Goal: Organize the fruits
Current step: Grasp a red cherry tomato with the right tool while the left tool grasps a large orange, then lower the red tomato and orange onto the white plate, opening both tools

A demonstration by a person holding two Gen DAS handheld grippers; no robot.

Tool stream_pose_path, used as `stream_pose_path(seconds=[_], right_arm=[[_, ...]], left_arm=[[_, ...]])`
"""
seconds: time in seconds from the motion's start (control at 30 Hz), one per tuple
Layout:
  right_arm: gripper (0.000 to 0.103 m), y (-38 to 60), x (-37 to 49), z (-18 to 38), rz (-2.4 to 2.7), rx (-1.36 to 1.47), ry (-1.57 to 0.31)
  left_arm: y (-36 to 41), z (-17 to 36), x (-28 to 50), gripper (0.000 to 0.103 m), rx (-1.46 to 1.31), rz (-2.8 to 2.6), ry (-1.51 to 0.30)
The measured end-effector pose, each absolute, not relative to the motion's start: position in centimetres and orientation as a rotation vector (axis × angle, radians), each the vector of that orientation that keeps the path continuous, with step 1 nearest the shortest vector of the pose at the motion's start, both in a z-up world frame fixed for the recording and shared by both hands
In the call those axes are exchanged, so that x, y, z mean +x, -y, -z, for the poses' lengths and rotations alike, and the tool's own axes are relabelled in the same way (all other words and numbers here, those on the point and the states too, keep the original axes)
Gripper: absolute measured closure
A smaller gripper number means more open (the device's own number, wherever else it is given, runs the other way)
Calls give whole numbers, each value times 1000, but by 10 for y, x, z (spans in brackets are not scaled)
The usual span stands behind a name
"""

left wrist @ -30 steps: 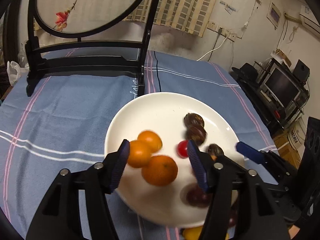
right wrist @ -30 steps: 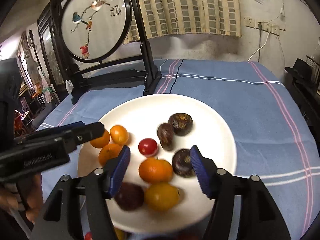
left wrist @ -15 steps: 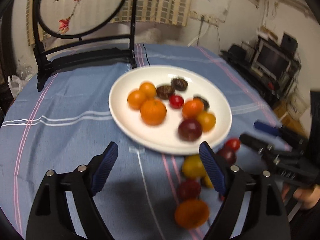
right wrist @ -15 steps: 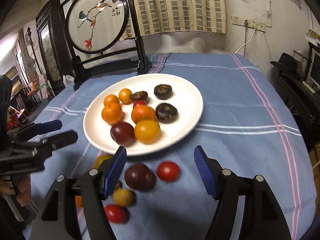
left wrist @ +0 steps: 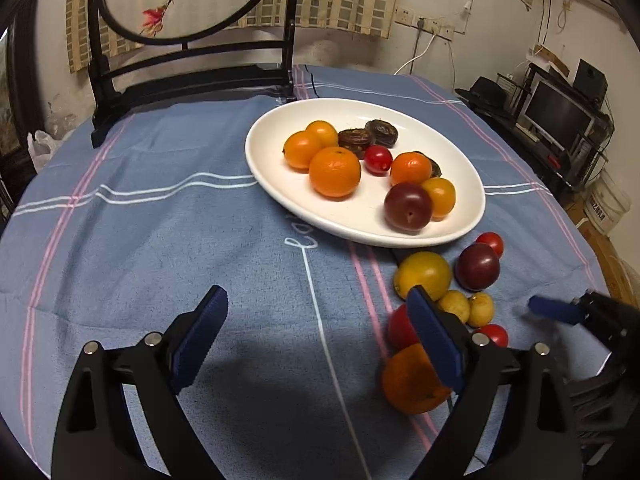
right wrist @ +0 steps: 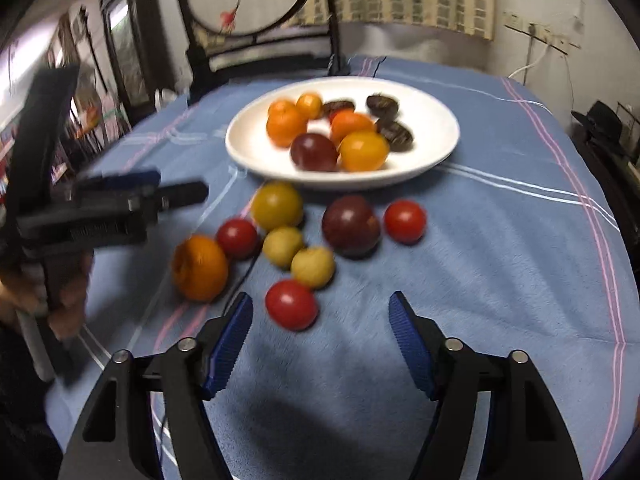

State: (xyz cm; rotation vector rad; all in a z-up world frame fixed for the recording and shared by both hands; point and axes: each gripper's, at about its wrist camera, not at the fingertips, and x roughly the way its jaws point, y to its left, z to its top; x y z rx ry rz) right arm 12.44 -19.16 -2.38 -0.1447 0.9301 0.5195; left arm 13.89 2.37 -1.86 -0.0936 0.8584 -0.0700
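A white plate (left wrist: 472, 196) (right wrist: 440, 144) on the blue cloth holds several fruits: oranges (left wrist: 335, 172), a plum (left wrist: 408, 208), a cherry tomato (left wrist: 378, 159) and dark wrinkled fruits (left wrist: 382, 133). Loose fruits lie on the cloth in front of it: an orange (right wrist: 200, 267), a yellow fruit (right wrist: 277, 206), a plum (right wrist: 351, 226), red tomatoes (right wrist: 291, 305) and small yellow fruits (right wrist: 313, 267). My left gripper (left wrist: 316, 340) is open and empty above bare cloth, left of the loose fruits. My right gripper (right wrist: 320, 328) is open and empty, just short of the nearest tomato.
A black wooden stand with a round embroidered screen (left wrist: 192, 76) stands behind the plate. The table edge drops off to the right, where a monitor and shelves (left wrist: 560, 116) stand. The left gripper and the hand holding it show in the right wrist view (right wrist: 100, 216).
Both grippers have pulled back from over the plate toward the near side of the table. The loose fruits in front of the plate have come into view. Both stay open.
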Motion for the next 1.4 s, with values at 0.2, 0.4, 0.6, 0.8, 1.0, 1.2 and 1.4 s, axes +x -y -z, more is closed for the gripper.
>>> stream_pose_path(seconds=[0.2, 0.4, 0.6, 0.8, 1.0, 1.2, 1.4], right_arm=[[53, 173, 128, 40, -504, -200, -964], [73, 171, 125, 40, -525, -187, -932], [74, 183, 124, 32, -537, -151, -893], [74, 218, 131, 19, -492, -3, -833], [74, 242, 134, 13, -455, 100, -803], [74, 234, 130, 16, -487, 70, -812], [74, 233, 131, 16, -472, 62, -800]], left_arm=[[-30, 22, 140, 14, -123, 83, -870], [-24, 19, 136, 14, -110, 105, -857], [-16, 24, 136, 14, -96, 119, -881], [-5, 20, 128, 14, -92, 128, -898], [29, 29, 118, 14, 1, 174, -942], [37, 47, 123, 42, 17, 153, -990], [49, 38, 115, 60, 115, 187, -980]])
